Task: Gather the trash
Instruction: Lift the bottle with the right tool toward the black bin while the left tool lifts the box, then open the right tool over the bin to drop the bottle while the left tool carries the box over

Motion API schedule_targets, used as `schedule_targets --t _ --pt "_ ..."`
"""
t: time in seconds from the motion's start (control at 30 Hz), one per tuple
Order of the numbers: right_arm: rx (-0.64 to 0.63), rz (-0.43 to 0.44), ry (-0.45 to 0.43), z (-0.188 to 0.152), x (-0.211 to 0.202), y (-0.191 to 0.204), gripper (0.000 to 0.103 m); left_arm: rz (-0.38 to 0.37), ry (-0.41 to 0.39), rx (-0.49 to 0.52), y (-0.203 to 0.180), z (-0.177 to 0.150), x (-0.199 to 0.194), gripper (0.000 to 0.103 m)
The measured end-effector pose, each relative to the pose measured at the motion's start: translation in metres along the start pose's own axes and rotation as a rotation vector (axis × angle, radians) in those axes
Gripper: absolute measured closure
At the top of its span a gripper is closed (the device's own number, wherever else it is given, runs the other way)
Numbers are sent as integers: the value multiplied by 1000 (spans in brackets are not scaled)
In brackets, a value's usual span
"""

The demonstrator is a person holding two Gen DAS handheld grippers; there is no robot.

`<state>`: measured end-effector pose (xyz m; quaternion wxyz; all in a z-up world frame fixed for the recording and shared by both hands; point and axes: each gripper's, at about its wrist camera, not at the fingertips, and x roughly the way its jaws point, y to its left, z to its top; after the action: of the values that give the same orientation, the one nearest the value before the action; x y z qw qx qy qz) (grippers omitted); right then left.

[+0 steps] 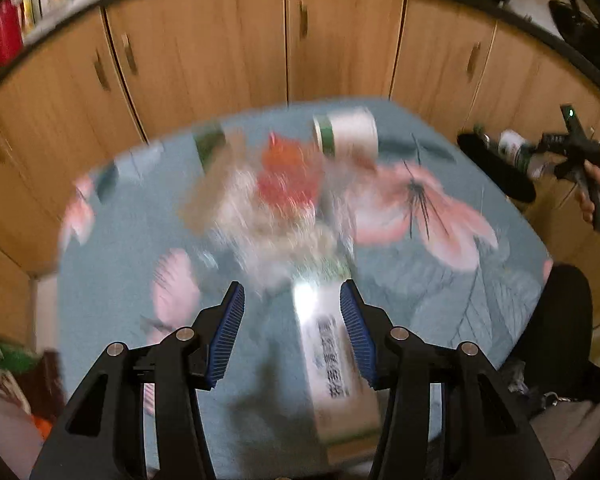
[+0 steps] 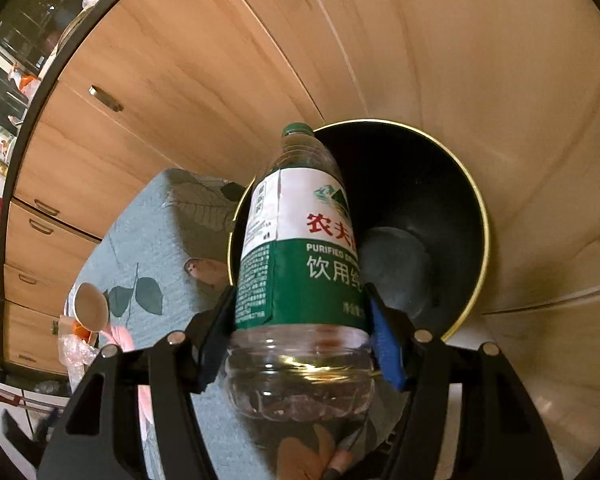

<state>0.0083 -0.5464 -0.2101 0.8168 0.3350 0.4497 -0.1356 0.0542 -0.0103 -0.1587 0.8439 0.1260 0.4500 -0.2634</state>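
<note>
My right gripper [image 2: 300, 316] is shut on a clear plastic water bottle [image 2: 296, 240] with a green and white label, cap pointing at the mouth of a black bin [image 2: 420, 208] with a gold rim. In the left wrist view the same bottle [image 1: 516, 152] shows far right beside the bin [image 1: 496, 168]. My left gripper [image 1: 292, 300] is open above the table [image 1: 112, 280], which has a blue floral cloth. A white carton [image 1: 332, 352] lies between its fingers, blurred. Beyond it lie blurred trash: a red wrapper [image 1: 288, 176], clear plastic [image 1: 260, 224], a white and green can [image 1: 346, 132].
Wooden cabinet doors [image 1: 204, 48] stand behind the table. The bin stands off the table's right side against a wooden panel [image 2: 500, 80]. In the right wrist view a round can end [image 2: 90, 306] and crumpled plastic [image 2: 74, 354] lie on the table at left.
</note>
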Motion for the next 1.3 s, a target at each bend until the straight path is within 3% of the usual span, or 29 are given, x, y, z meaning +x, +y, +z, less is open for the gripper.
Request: schedule_targets --t 0.07,0.2,0.3,0.37,0.43,0.57,0.6,0.67,0.77,0.83,0.9,1.0,1.1,1.2,1.3 --pt "-9 3 8 -1 4 3 41 -58 33 -15 -18 -9 15 56" --pt "-31 4 9 4 5 3 41 83 63 11 -43 -19 40 57" --pt "-42 -7 6 7 5 2 41 126 66 -21 -46 -18 37 61" --pt "-42 5 13 8 7 0 41 91 13 -78 -42 -16 20 62" --pt "-48 13 18 8 9 -1 41 135 -64 -86 -41 -14 -1 62" --pt "-44 46 25 7 13 -3 41 135 53 -104 -39 -24 27 61" --pt "-43 54 26 7 13 -4 41 218 55 -66 -47 -29 35 54" --pt "-45 67 29 4 12 -6 41 234 112 -57 -53 -33 49 55" --pt "-47 83 33 2 9 -9 41 257 110 -81 -51 -30 44 60" --pt "-42 99 29 0 5 -10 41 186 114 -139 -47 -28 41 80" --pt "-43 115 18 -1 0 -10 41 72 114 -183 -51 -26 37 80" --pt "-41 136 3 -3 -7 -10 41 4 107 -221 -60 -23 27 80" --pt "-57 136 -12 -4 -15 -9 41 1 -60 -156 -80 -1 -25 80" --pt "-63 115 -21 -1 -16 -10 41 -130 -166 -76 -105 34 -62 80" --pt "-50 78 -1 4 -6 -17 41 -231 -199 -1 -142 73 -65 80"
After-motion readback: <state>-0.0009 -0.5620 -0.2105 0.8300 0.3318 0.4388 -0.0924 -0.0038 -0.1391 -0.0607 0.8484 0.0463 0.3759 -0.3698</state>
